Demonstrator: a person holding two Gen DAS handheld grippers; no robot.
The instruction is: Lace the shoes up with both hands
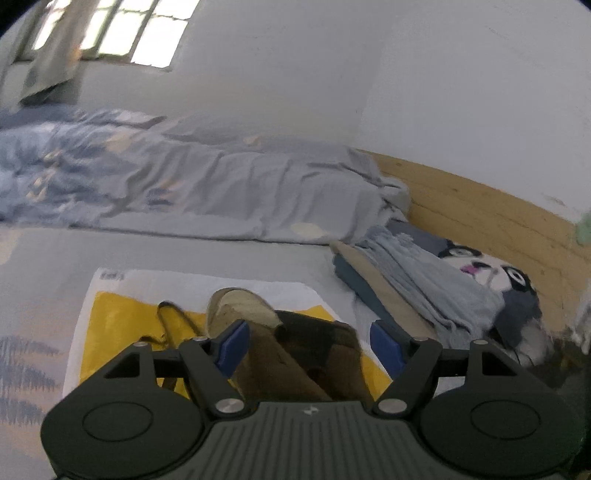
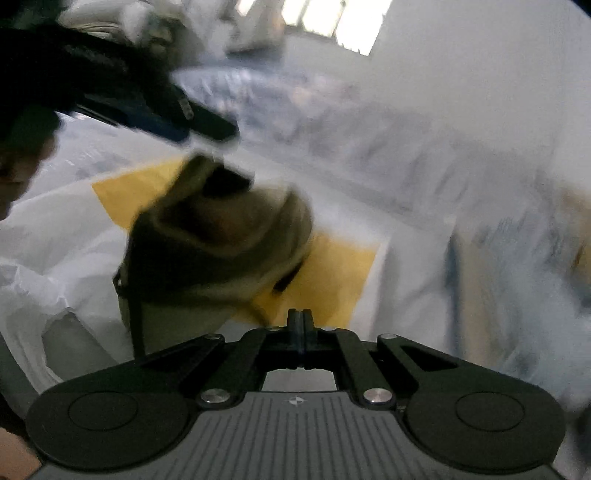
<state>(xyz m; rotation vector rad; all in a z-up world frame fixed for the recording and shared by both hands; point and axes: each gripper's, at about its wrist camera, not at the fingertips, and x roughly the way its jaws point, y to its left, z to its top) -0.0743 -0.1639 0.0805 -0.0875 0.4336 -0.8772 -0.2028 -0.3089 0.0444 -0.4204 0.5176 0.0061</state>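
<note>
One brown suede-like shoe [image 1: 258, 321] lies on a white and yellow plastic bag [image 1: 110, 317] spread flat over the bed [image 1: 184, 254]; the bag holds nothing that can be seen, it only carries the shoe. The shoe has a pale rounded toe, a darker soft upper and a dark open mouth. A dark lace [image 1: 173, 321] loops loose on the yellow part of the bag, just beside the toe.

The left claw [image 1: 310, 343] stands with its blue-padded jaws wide apart on either side of the shoe's upper; whether the pads touch the shoe cannot be told. In the right wrist view this claw [image 2: 177, 118] shows as a dark blurred shape above the shoe [image 2: 221, 236].

The right claw [image 2: 301, 325] has its black jaws pressed together, with nothing visible between them; it sits near the heel end of the shoe, over the edge of the bag [image 2: 332, 266]. The right view is blurred.

A rumpled blue-grey quilt [image 1: 203, 184] lies along the wall. Folded cloth [image 1: 417, 280], ribbed and pale blue, rests against a soft panda-faced pillow [image 1: 498, 280] by the light wooden headboard [image 1: 480, 206]. A bright window [image 1: 140, 33] is high on the left.
</note>
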